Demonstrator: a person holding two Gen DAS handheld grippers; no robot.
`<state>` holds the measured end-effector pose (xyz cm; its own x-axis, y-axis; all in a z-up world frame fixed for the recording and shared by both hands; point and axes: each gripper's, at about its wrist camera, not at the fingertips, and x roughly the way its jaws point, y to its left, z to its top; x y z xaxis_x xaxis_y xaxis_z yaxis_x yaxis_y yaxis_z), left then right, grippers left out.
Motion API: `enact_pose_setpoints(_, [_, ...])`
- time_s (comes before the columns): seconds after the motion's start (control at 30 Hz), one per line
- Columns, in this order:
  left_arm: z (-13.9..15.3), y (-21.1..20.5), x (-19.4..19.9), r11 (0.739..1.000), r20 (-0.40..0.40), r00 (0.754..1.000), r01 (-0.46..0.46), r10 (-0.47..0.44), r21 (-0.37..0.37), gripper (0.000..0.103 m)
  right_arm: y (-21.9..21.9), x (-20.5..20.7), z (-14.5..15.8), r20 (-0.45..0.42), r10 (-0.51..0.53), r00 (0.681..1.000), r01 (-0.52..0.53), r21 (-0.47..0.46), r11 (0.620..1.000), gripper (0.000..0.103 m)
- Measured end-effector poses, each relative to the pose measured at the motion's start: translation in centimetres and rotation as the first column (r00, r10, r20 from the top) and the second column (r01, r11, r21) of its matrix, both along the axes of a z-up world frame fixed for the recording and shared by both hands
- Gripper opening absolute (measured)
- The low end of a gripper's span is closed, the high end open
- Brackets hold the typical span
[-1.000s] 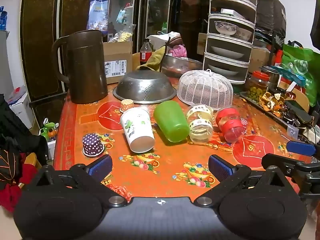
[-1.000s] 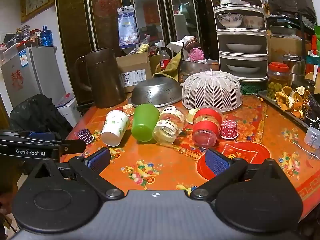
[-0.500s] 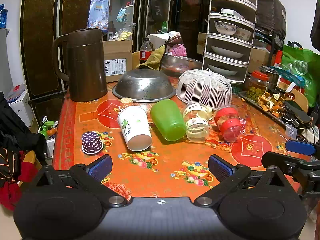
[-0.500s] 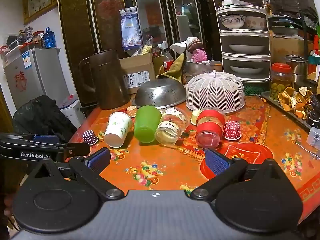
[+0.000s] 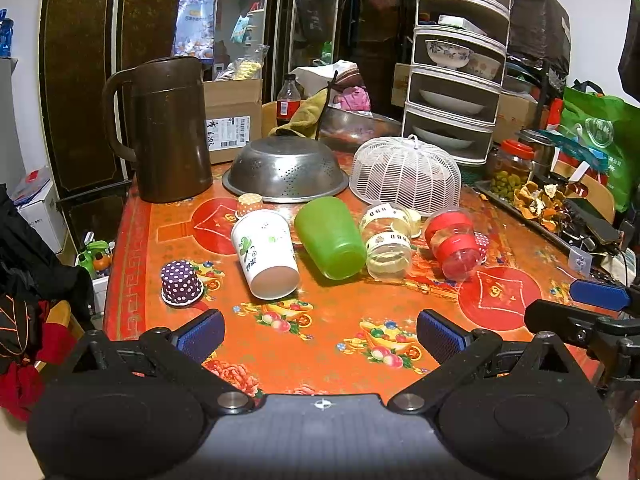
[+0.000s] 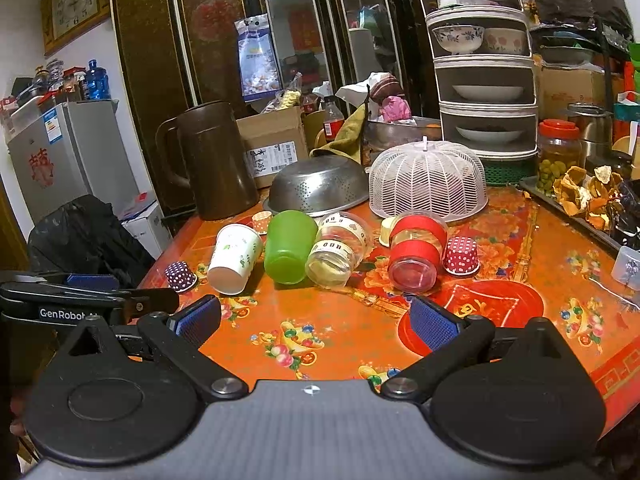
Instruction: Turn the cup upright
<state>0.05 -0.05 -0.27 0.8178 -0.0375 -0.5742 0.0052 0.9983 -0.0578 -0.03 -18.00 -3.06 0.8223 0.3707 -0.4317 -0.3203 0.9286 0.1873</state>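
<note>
Several cups lie on their sides in a row on the orange table: a white paper cup, a green plastic cup, a clear cup with a white band and a clear cup with red bands. Their mouths face me. My left gripper is open and empty, short of the cups near the table's front edge. My right gripper is open and empty, also short of them. The right gripper also shows at the right edge of the left wrist view.
Small dotted paper cups stand upside down: a purple one at the left, a red one at the right. Behind the cups are a brown jug, an upturned steel colander and a white mesh food cover. A tray of peels lies at right.
Both grippers have drawn back and risen slightly, so the cups look a little farther away. The cups have not moved. Both grippers stay open.
</note>
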Motion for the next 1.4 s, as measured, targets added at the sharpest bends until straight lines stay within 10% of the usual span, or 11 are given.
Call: enact_pose_setpoints(1.4, [-0.15,0.14,0.14,1.0,-0.019,1.0,-0.004,0.004,-0.017,0.103,0.26,0.08,-0.02,-0.013,0.005,1.0,-0.005,-0.004,1.0,0.102])
